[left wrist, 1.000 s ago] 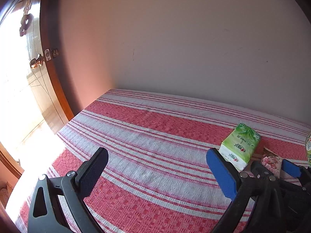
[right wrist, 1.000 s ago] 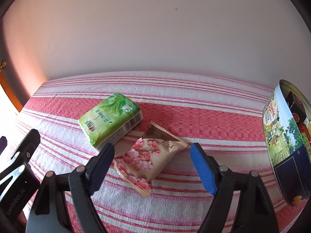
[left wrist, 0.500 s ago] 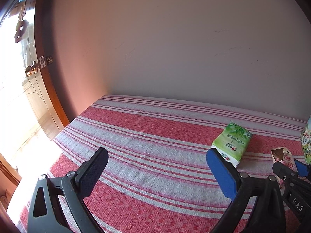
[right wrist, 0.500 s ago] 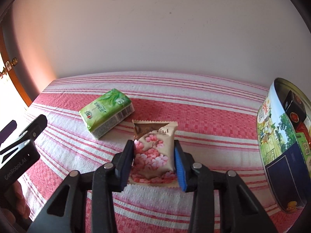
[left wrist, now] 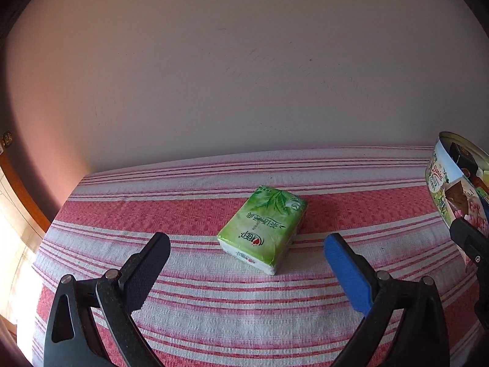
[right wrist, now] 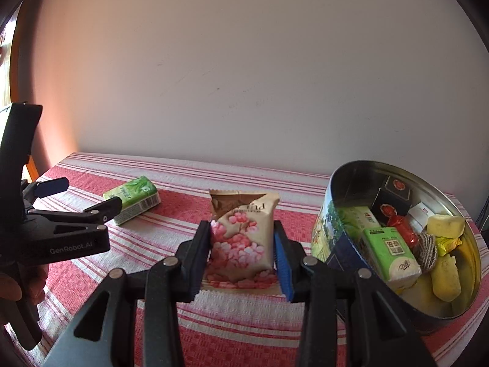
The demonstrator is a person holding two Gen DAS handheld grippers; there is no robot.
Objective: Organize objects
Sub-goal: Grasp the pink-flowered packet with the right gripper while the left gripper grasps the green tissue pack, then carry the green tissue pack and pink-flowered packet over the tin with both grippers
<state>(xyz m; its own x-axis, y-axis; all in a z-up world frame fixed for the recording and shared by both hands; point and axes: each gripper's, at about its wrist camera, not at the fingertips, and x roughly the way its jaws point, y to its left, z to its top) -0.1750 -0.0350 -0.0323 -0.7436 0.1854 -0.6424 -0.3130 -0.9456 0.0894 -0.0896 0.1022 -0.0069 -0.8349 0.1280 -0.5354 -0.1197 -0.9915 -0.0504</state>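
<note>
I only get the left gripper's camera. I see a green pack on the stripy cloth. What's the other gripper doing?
Observer: The right gripper is shut on a pink flowery snack packet.
Operator: What's inside that tin at the edge?
Observer: The round tin already holds another green pack, yellow sweets and a red one.
Operator: Is my gripper touching the green pack?
Observer: No, the left gripper is open, short of the green tissue pack.

On the desk [right wrist: 244,321], the tissue pack [right wrist: 133,199] lies to the left and farther back. The snack packet [right wrist: 241,238] sits in the middle, between the right gripper's fingers [right wrist: 282,260]. The tin [right wrist: 336,244] stands right, with small packets inside.
</note>
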